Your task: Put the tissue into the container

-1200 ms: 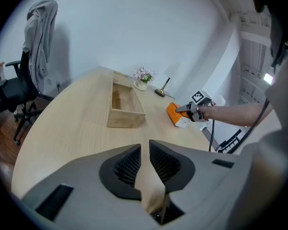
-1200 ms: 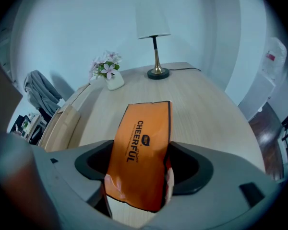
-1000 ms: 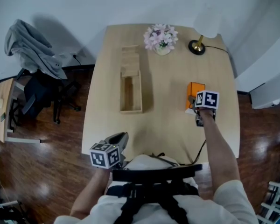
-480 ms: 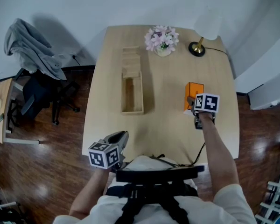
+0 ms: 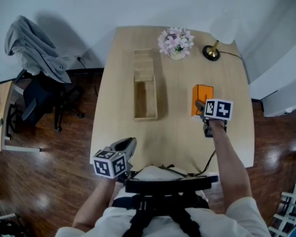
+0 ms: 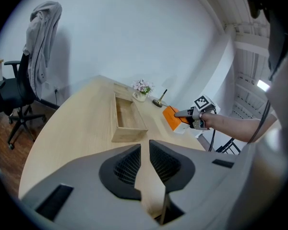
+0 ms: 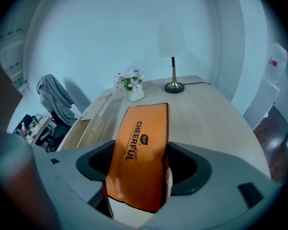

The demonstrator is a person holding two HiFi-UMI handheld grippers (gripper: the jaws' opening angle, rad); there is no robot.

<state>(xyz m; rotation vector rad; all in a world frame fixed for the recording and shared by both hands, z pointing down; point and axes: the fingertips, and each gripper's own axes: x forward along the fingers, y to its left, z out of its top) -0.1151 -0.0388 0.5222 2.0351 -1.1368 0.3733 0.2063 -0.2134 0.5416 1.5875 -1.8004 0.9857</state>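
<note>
Over table [image 5: 177, 132], right gripper [image 5: 200, 105] clamps orange tissue pack [image 5: 202, 93], seemingly raised.

The tissue pack [image 7: 144, 128] has its near end hidden inside the right claw [image 7: 140, 152].

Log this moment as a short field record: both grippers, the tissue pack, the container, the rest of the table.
Right gripper: shut on the orange tissue pack
Left gripper: jaws narrowly apart, nothing between them
Wooden box: open section looks empty; it sits left of the pack in the head view, apart from it
Also on table: flower pot, lamp
</note>
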